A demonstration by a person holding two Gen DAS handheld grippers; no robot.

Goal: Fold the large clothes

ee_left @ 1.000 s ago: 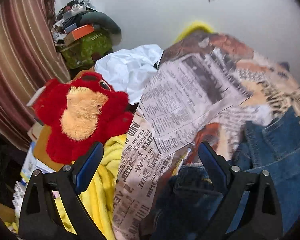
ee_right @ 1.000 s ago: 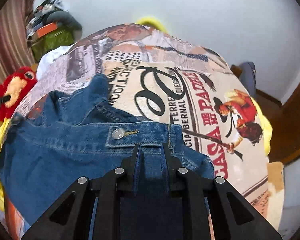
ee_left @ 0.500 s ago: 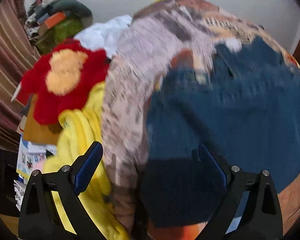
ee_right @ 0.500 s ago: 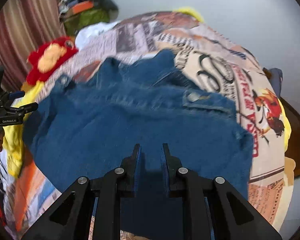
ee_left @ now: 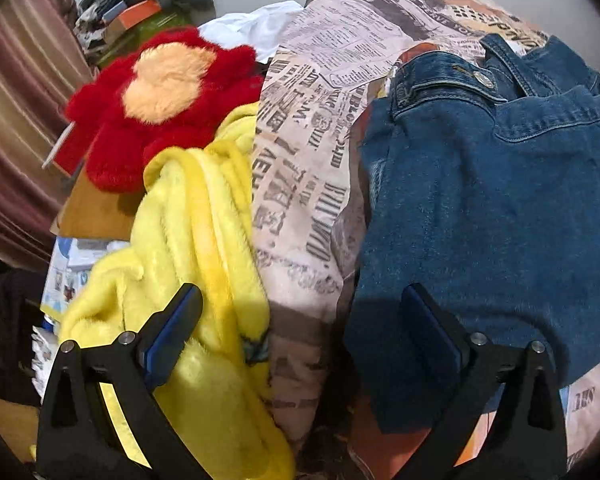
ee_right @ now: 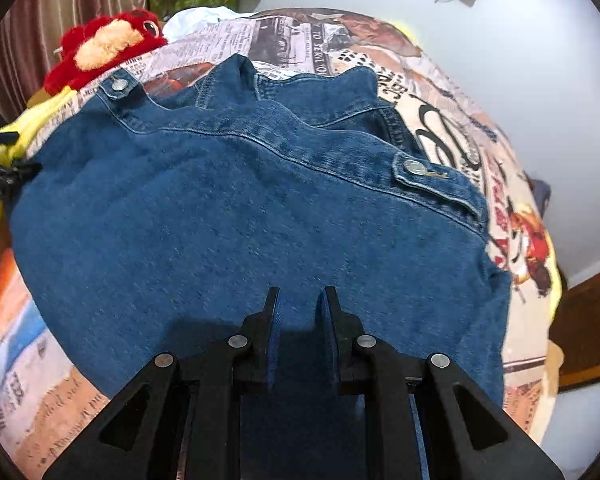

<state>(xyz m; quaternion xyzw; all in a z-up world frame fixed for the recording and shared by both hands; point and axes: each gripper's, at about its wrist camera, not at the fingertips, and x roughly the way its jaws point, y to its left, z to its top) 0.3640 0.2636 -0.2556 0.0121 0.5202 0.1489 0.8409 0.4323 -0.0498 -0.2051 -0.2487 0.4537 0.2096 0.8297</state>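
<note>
The newspaper-and-poster printed bedspread (ee_right: pixel 452 128) carried nearly all the lettering: "TO YERY YOU" stood beside the collar of the blue denim jacket (ee_right: pixel 240 220), and large black script curled at its right edge. Other print was too blurred to read.

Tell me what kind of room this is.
Probably a bedroom: a bed under a newspaper-print bedspread holds a denim jacket, with a red plush toy and striped curtain beside it.
</note>
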